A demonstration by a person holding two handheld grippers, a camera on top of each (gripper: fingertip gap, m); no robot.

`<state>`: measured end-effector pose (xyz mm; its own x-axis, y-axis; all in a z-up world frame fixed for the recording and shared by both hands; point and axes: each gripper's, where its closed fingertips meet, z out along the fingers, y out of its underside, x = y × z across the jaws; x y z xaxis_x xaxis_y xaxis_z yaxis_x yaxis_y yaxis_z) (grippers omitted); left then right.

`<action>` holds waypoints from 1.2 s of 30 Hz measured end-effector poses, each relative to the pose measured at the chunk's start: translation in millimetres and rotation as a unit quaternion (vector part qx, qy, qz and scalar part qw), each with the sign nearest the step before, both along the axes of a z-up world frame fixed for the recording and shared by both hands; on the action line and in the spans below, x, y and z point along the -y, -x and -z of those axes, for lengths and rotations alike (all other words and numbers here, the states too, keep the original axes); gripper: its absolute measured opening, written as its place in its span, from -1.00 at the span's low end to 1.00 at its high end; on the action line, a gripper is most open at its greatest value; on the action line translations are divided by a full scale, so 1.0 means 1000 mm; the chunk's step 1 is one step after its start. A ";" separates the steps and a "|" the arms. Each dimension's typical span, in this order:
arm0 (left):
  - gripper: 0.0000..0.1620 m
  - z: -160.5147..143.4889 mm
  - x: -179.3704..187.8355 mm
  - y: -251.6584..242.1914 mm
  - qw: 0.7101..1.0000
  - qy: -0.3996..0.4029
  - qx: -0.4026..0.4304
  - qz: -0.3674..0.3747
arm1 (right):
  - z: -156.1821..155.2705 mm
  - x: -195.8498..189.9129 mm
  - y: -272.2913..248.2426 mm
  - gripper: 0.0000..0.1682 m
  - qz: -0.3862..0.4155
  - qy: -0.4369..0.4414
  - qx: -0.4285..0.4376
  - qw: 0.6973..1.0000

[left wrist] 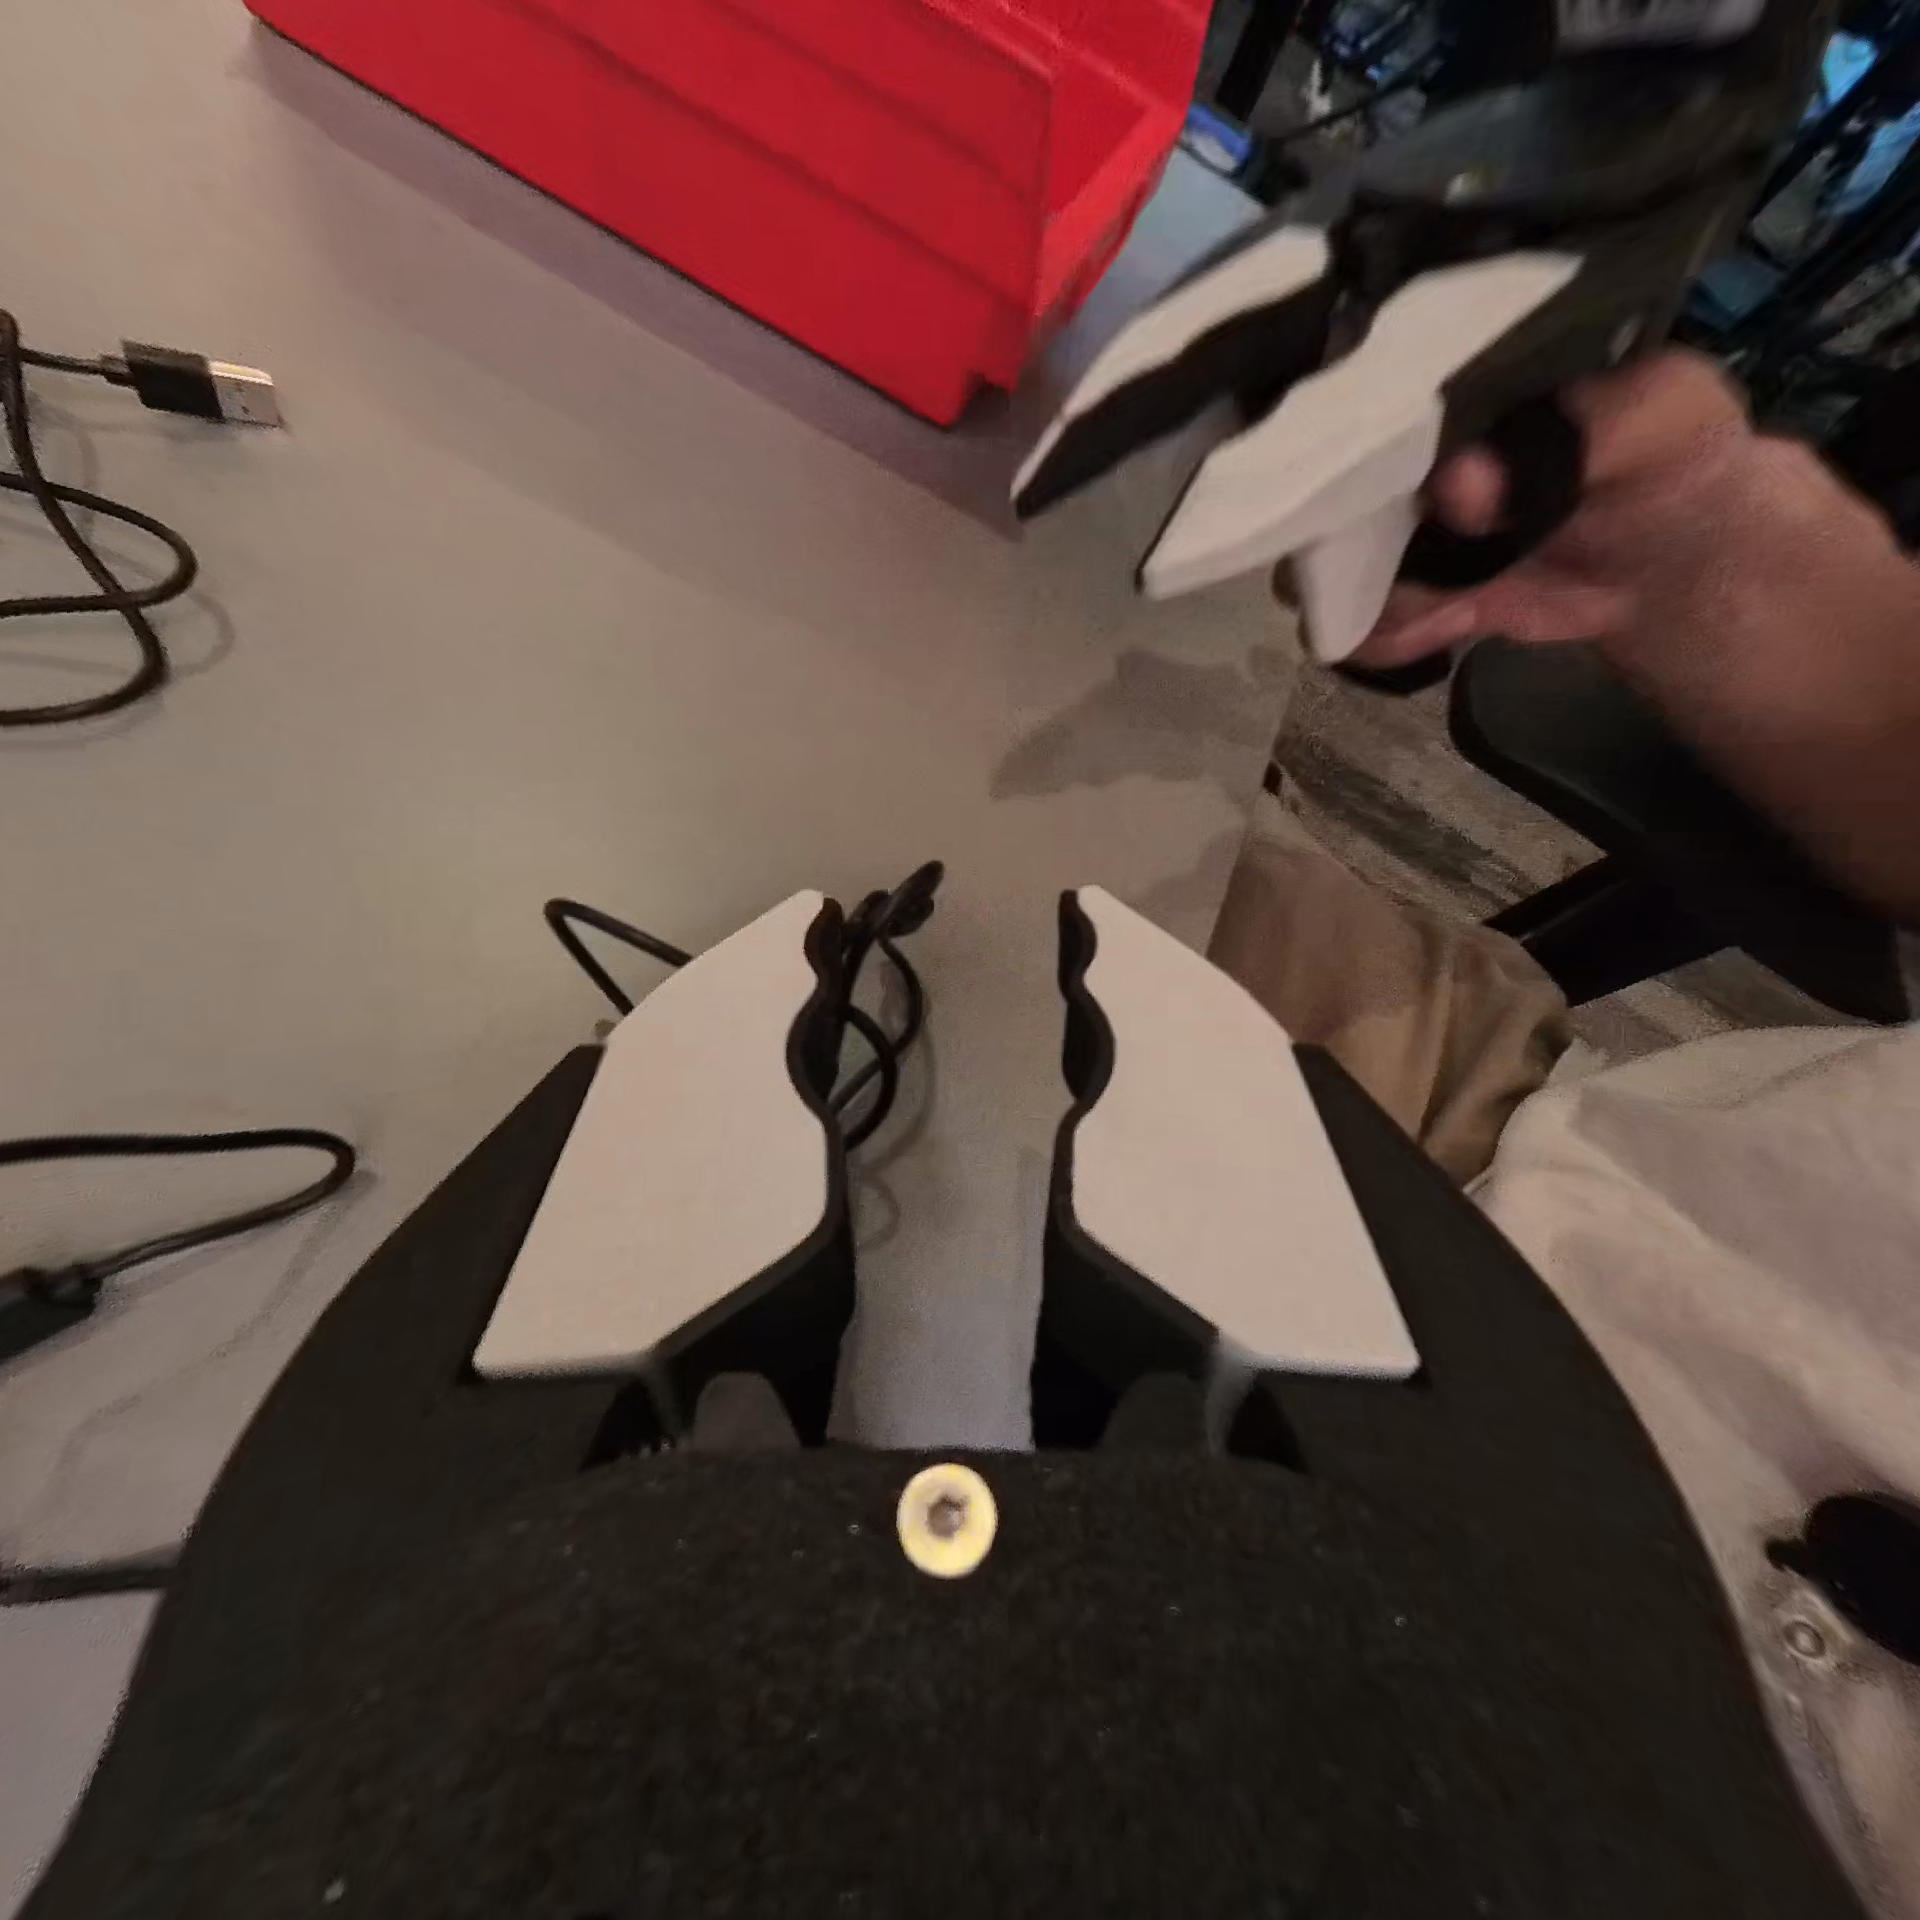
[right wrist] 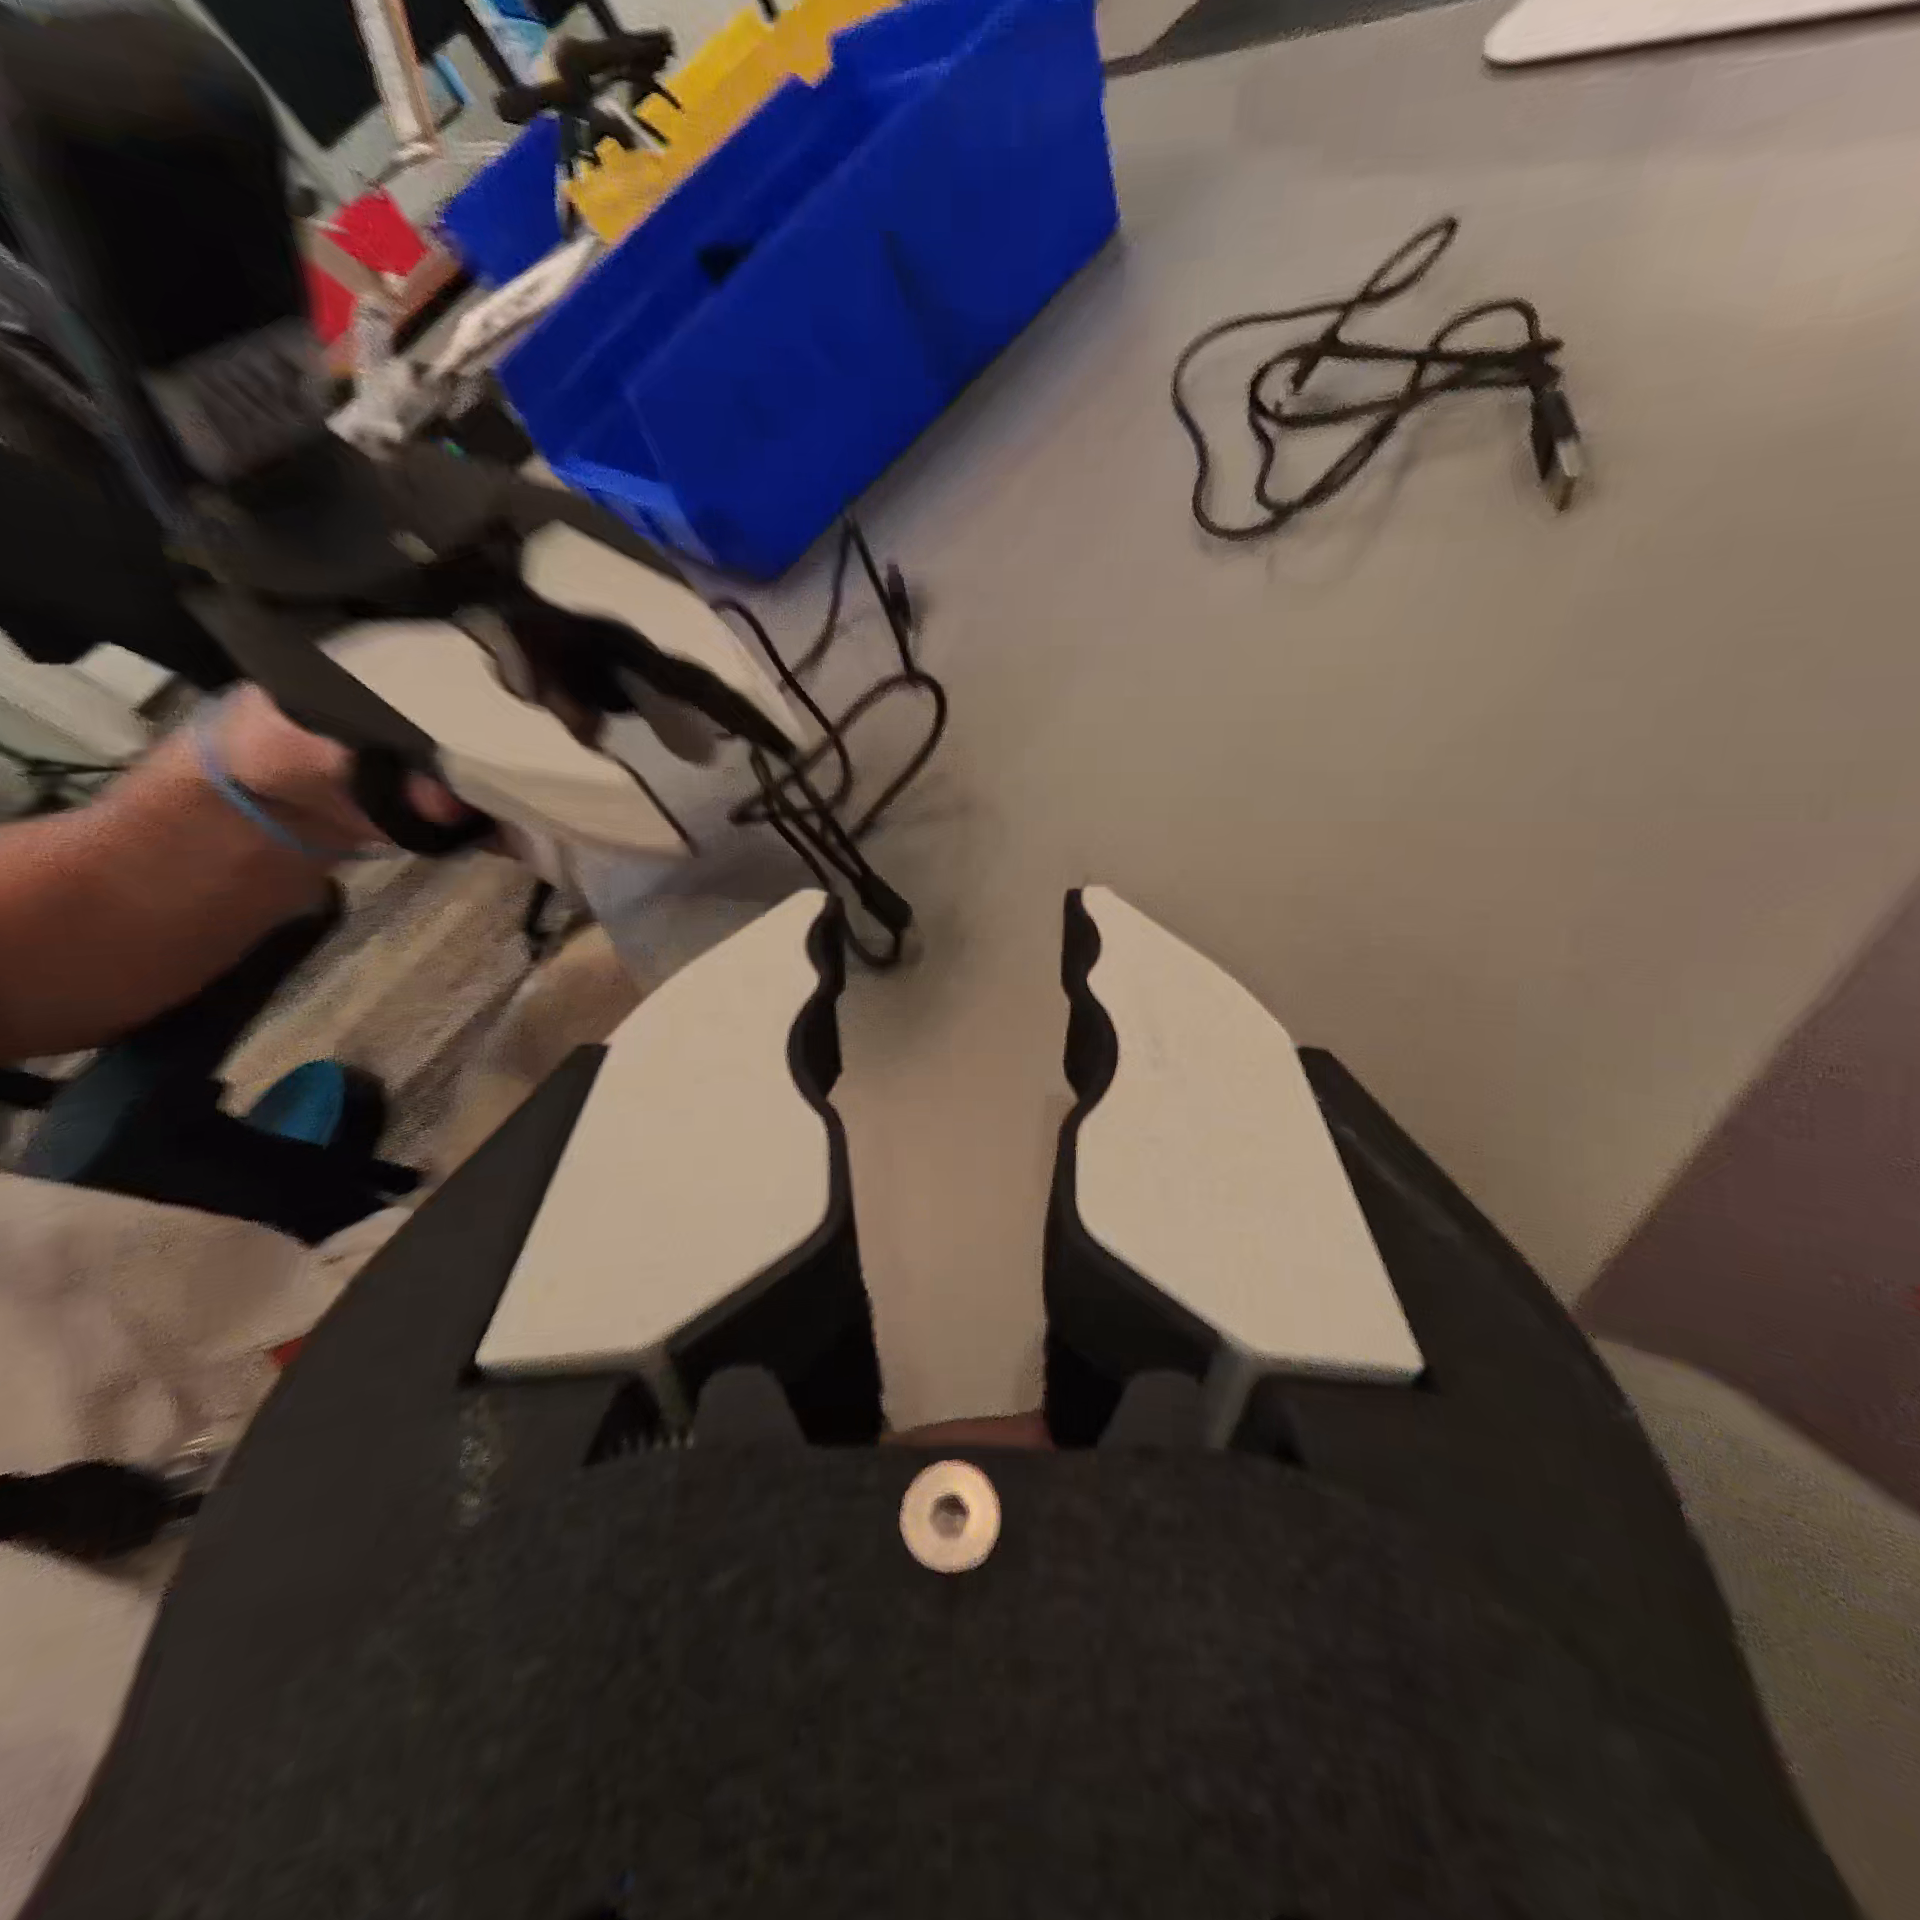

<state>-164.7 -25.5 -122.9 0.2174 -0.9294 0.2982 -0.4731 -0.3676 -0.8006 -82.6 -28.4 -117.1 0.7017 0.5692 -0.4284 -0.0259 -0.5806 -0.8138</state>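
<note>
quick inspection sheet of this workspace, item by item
surface: grey table, bare between items
job's things: nothing seen that is marked as such
clutter: red bin; blue bin with a yellow bin behind it
grippers: left gripper open, over a cable, holding nothing; right gripper open, empty, above the table's near edge
cables: black cable bundle by the left fingers; USB cable farther left; loose coil right of the blue bin
surroundings: chair base, blurred shelving beyond
</note>
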 end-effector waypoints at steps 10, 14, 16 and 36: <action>0.04 0.041 -0.059 0.099 0.972 -0.036 -0.112 -0.205 | 0.021 0.012 -0.001 -0.55 0.024 -0.035 0.022 0.999; 0.07 0.046 -0.056 0.073 0.977 -0.040 -0.112 -0.175 | 0.023 0.010 0.009 -0.55 0.008 -0.029 0.016 0.999; 0.15 0.046 -0.050 0.059 0.978 -0.067 -0.119 -0.155 | 0.026 0.010 0.012 -0.55 0.000 -0.031 0.027 0.999; -0.25 0.017 0.038 0.036 0.996 -0.079 -0.031 0.002 | 0.021 0.029 0.056 -0.40 -0.277 -0.175 0.260 0.908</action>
<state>-200.8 -63.1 -140.0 0.2266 -0.9646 0.1348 -0.5240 -0.2374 -0.8180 -138.3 -57.0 -137.8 0.3207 0.9344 0.1554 0.6328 -0.0892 -0.7692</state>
